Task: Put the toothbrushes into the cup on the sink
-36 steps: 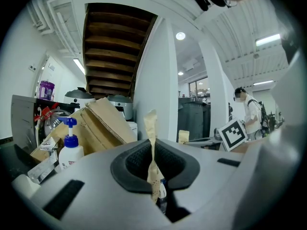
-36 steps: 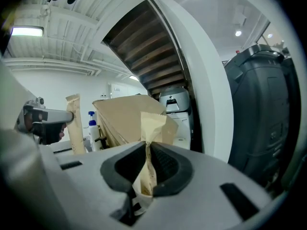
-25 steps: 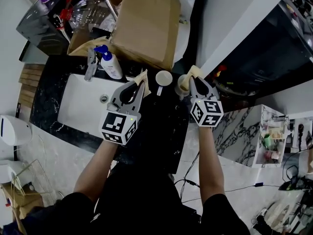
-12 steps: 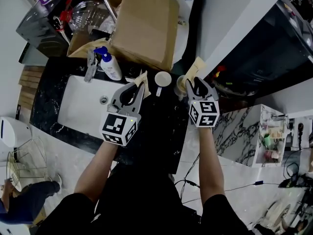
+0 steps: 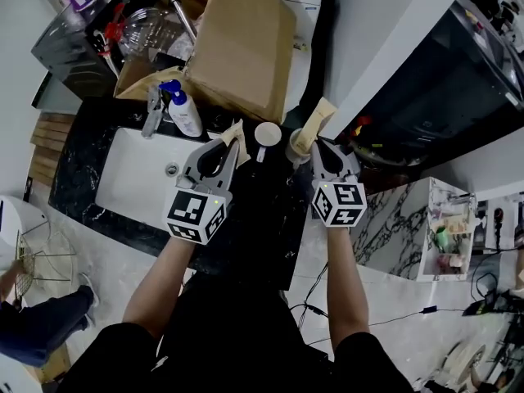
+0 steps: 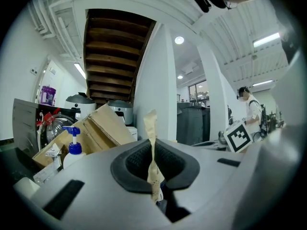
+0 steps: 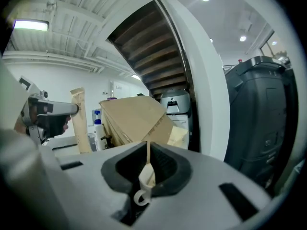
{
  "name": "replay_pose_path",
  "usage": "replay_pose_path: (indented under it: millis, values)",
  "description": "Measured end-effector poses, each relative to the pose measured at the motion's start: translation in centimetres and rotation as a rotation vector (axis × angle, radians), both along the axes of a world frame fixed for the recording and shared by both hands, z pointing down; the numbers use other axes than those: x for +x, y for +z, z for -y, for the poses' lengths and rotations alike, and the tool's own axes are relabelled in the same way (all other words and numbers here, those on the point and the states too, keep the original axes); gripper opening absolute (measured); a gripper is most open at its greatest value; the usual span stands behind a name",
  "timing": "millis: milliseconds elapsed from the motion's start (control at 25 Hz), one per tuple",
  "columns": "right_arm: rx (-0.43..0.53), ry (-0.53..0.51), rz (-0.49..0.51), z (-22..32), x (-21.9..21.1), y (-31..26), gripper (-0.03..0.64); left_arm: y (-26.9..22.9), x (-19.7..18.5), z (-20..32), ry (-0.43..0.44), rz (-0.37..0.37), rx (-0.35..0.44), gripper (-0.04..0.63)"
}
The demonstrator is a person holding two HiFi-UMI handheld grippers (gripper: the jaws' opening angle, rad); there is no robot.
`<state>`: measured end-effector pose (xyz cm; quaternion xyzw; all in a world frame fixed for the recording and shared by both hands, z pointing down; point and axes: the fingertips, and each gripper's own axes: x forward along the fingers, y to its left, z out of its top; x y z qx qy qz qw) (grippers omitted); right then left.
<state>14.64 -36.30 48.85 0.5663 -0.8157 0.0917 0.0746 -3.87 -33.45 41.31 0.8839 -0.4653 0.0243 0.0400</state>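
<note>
**Landmark:** cup [image 5: 267,133] on the dark counter [image 5: 262,219].

- **Behind cup:** large cardboard box [image 5: 241,43] stands close and bars approach from that side.
- **Left of cup:** pump bottle [image 5: 185,111], then faucet [image 5: 152,109]. The sink basin [image 5: 131,182] in front of them is open.
- **Right of cup:** white pillar [image 5: 385,47] walls off that side.
- **Front of cup:** bare counter strip between the left gripper [image 5: 232,147] and the right gripper [image 5: 318,149]. Each is clamped on a paper-wrapped toothbrush [image 5: 315,119], and the right jaws have just been closing.
- **Above cup:** open.
</note>
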Motion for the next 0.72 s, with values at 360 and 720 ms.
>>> replay_pose_path:
  millis: [360, 720]
  values:
    - [0.028, 0.009, 0.048, -4.2, 0.6, -2.9, 0.002, -1.1, 0.2, -1.0, -0.003, 0.003, 0.022, 0.012]
    - [0.04, 0.03, 0.095, -6.7, 0.5, -4.9, 0.002, -3.0, 0.8, -0.6, 0.023, -0.005, 0.067, 0.012]
